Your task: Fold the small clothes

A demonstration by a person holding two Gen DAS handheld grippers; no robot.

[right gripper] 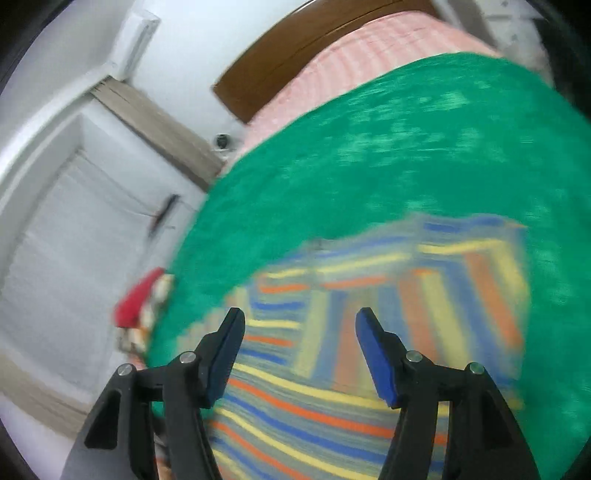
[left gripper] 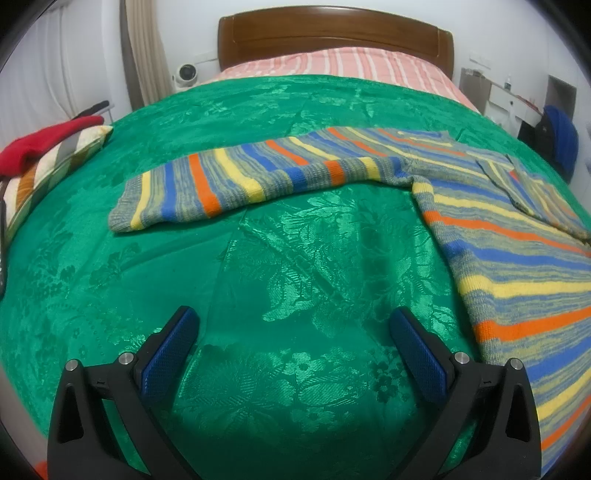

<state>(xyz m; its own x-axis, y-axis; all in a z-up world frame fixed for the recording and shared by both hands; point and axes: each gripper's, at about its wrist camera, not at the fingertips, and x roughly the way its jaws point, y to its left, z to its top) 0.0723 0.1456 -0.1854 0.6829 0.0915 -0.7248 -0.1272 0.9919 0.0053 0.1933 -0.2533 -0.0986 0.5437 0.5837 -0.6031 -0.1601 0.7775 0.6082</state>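
Observation:
A knitted sweater (left gripper: 498, 229) striped in blue, yellow, orange and grey lies flat on the green bedspread (left gripper: 258, 110). One sleeve (left gripper: 229, 181) stretches out to the left; the other sleeve (left gripper: 524, 188) lies folded across the body. My left gripper (left gripper: 294, 314) hovers open over bare bedspread, left of the sweater's hem, with nothing between its fingers. In the blurred right wrist view my right gripper (right gripper: 300, 314) stands open above the sweater (right gripper: 332, 398), its blue pads apart and holding nothing.
A striped pillow (left gripper: 55, 162) with a red garment (left gripper: 48, 136) on it sits at the bed's left edge. Beyond the bedspread are a pink striped sheet (left gripper: 351, 62) and a wooden headboard (left gripper: 332, 33). A white camera (left gripper: 186, 74) stands by the wall.

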